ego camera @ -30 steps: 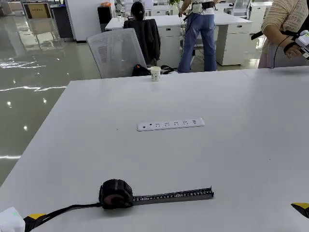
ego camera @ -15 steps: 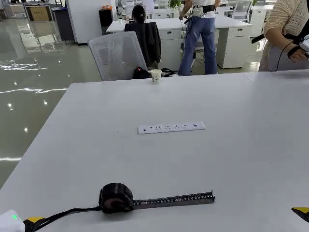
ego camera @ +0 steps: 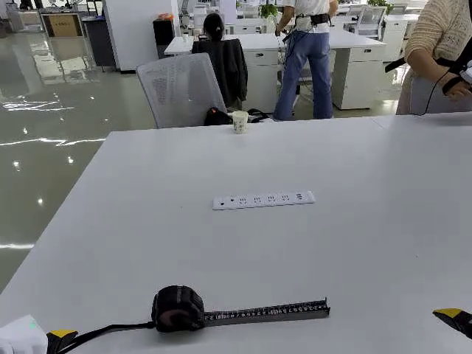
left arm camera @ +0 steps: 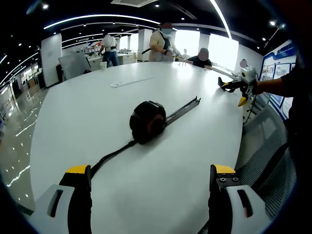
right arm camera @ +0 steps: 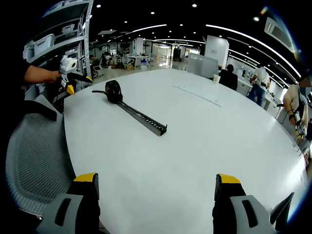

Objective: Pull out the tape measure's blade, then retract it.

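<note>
A black tape measure case (ego camera: 178, 308) lies near the front edge of the white table (ego camera: 346, 243). Its dark blade (ego camera: 265, 313) lies pulled out flat on the table, running right to its end hook (ego camera: 325, 306). A black strap (ego camera: 103, 330) trails left from the case. My left gripper (ego camera: 60, 340) sits at the bottom left by the strap's end, open and holding nothing; its view shows the case (left arm camera: 147, 121) and blade (left arm camera: 183, 107) ahead of my left gripper (left arm camera: 150, 171). My right gripper (ego camera: 453, 318) stays open, well right of the hook; the blade (right arm camera: 141, 116) lies ahead of my right gripper (right arm camera: 155, 181).
A white power strip (ego camera: 263, 199) lies mid-table and a paper cup (ego camera: 240, 121) stands at the far edge. Behind it is a mesh chair (ego camera: 181, 88). A person stands at the table's far right corner (ego camera: 435, 51), and others work at desks beyond.
The head camera has tipped up slightly, so the whole picture sits lower. The tape measure, its blade and both grippers keep their places.
</note>
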{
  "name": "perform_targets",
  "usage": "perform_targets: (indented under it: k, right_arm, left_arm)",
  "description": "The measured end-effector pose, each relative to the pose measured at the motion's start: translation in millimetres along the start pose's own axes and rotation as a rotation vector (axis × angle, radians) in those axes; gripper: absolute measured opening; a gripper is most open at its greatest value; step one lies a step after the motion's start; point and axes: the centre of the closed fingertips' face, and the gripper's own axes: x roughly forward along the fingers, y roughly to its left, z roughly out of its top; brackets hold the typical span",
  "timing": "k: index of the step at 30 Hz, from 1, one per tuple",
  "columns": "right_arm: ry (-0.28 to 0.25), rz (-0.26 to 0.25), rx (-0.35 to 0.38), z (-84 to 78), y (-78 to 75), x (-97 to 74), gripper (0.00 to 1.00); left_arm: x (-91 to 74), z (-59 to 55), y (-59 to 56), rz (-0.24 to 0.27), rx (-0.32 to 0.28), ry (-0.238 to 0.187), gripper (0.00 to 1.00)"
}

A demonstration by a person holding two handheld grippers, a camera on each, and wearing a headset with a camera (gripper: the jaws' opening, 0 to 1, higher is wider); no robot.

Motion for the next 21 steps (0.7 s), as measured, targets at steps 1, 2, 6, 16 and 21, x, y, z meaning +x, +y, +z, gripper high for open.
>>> perform_targets:
  k: [1, 2, 6, 16, 21]
  right_arm:
    - [0.002, 0.009, -0.013, 6.0, 2.6, 0.1, 0.99]
    - [0.005, 0.015, -0.02, 8.4, 3.1, 0.8, 0.99]
    - [0.04, 0.038, -0.108, 14.1, -1.3, 6.4, 0.99]
    - [0.106, 0.108, -0.164, 24.7, -6.2, 17.9, 0.99]
    - [0.135, 0.146, -0.186, 29.2, -6.6, 24.4, 0.99]
  left_arm:
    - [1.0, 3.7, -0.3, 0.001, -0.004, -0.006, 0.99]
    - [2.1, 5.9, -0.1, 0.003, -0.008, -0.009, 0.99]
    - [9.4, 22.8, 1.1, 0.023, -0.094, -0.053, 0.99]
    - [24.6, 40.0, -5.3, 0.022, -0.036, -0.025, 0.99]
    - [31.1, 46.2, -8.6, 0.015, -0.022, -0.019, 0.99]
